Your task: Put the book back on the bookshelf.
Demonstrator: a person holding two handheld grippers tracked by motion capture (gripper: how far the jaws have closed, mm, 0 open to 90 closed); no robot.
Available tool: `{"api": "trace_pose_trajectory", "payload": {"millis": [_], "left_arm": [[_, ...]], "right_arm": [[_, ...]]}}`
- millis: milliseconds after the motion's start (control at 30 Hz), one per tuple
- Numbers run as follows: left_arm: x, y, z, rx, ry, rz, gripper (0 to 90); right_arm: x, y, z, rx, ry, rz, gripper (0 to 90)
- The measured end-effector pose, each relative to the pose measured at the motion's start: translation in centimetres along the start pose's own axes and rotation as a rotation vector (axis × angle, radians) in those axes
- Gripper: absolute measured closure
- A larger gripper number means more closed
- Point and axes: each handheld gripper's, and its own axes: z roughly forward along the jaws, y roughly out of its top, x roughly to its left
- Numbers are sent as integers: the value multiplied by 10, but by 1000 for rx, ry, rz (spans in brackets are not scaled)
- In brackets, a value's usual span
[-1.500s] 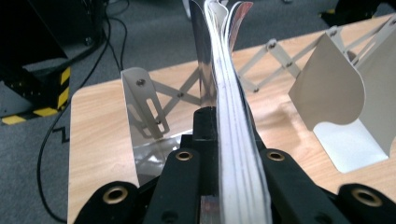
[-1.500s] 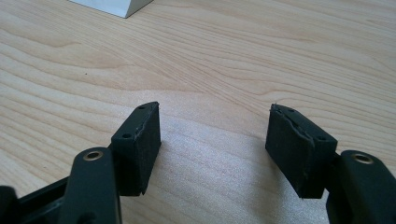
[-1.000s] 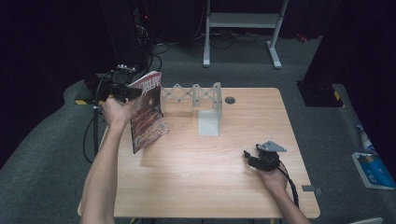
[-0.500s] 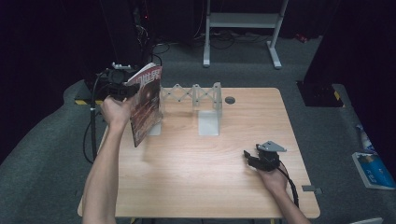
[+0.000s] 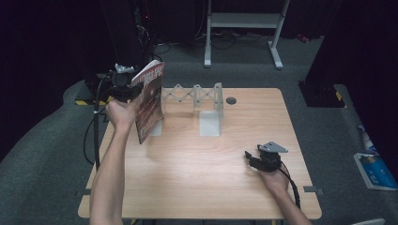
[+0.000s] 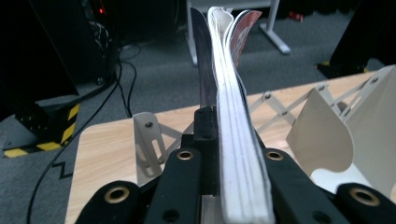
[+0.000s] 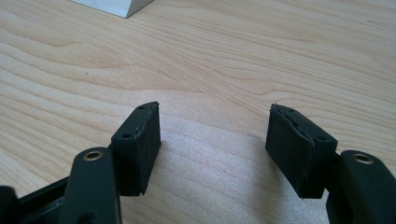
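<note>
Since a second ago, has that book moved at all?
Yes. The book, clamped in the left gripper, shifted slightly left, away from the expanding rack.

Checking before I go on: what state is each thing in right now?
Left tongs: shut on the book.
Book: closed, held upright above the table's left rear corner.
Right tongs: open, nothing between them, low over the table.
Expanding rack: stretched open, slots unfilled.
</note>
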Motion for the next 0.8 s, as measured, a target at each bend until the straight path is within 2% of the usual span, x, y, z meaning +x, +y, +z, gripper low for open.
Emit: {"api": "trace_pose_trajectory", "payload": {"millis": [133, 300, 433, 567, 700, 767, 800], "left_arm": [[0, -5, 3, -4, -1, -11, 838], [-4, -8, 6, -6, -5, 17, 837], [-4, -9, 6, 11, -9, 10, 835], [-3, -7, 6, 41, -14, 5, 831], [-1, -5, 6, 89, -18, -8, 824], [0, -3, 6, 129, -26, -18, 818], [0, -3, 6, 129, -26, -18, 817]], "right_arm": [[0, 0, 0, -1, 0, -4, 354], [0, 0, 0, 0, 0, -4, 354], [0, 0, 0, -1, 0, -4, 354], [0, 0, 0, -1, 0, -4, 355], [0, 0, 0, -1, 0, -4, 355], [0, 0, 0, -1, 0, -4, 355], [0, 0, 0, -1, 0, -5, 355]]}}
